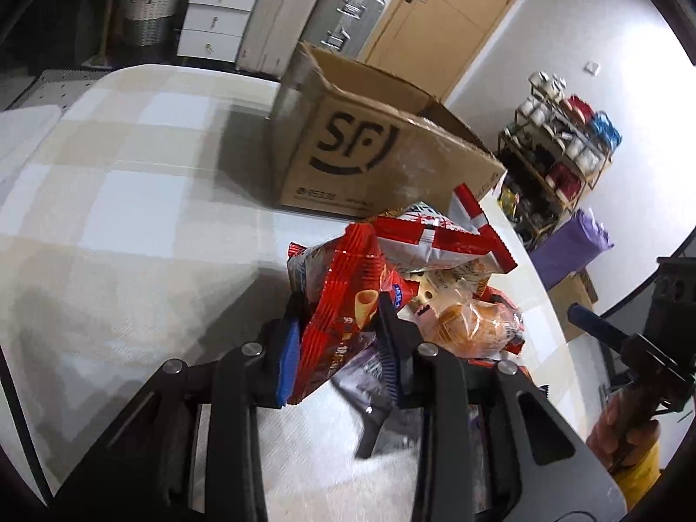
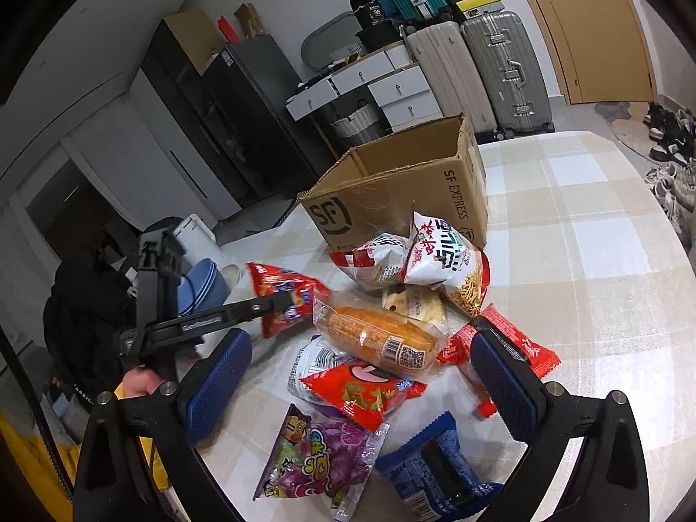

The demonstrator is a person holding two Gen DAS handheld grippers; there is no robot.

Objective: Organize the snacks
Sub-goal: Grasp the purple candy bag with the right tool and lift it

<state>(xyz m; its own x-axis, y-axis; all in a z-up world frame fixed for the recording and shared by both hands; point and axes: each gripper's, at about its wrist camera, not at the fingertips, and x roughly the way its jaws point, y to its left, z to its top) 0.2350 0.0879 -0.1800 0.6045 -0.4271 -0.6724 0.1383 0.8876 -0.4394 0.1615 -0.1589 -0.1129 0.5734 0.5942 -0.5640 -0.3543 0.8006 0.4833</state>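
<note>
My left gripper (image 1: pixel 339 348) is shut on a red snack bag (image 1: pixel 343 300) and holds it above the table; it also shows in the right wrist view (image 2: pixel 282 300) with the left gripper (image 2: pixel 278 302) on it. An open cardboard box (image 1: pixel 374 148) stands behind the snack pile, also seen from the right wrist (image 2: pixel 391 187). My right gripper (image 2: pixel 361 374) is open and empty above the pile: an orange corn-like pack (image 2: pixel 378 335), a red bag (image 2: pixel 361 391), a purple candy bag (image 2: pixel 322 456), a blue pack (image 2: pixel 430 474) and white-red bags (image 2: pixel 417 252).
The table wears a checked cloth (image 2: pixel 587 239). Suitcases (image 2: pixel 500 65), drawers (image 2: pixel 391 82) and a door (image 2: pixel 587 21) stand behind it. A rack of cups (image 1: pixel 561 143) and a purple bag (image 1: pixel 570 248) are off the table's right edge.
</note>
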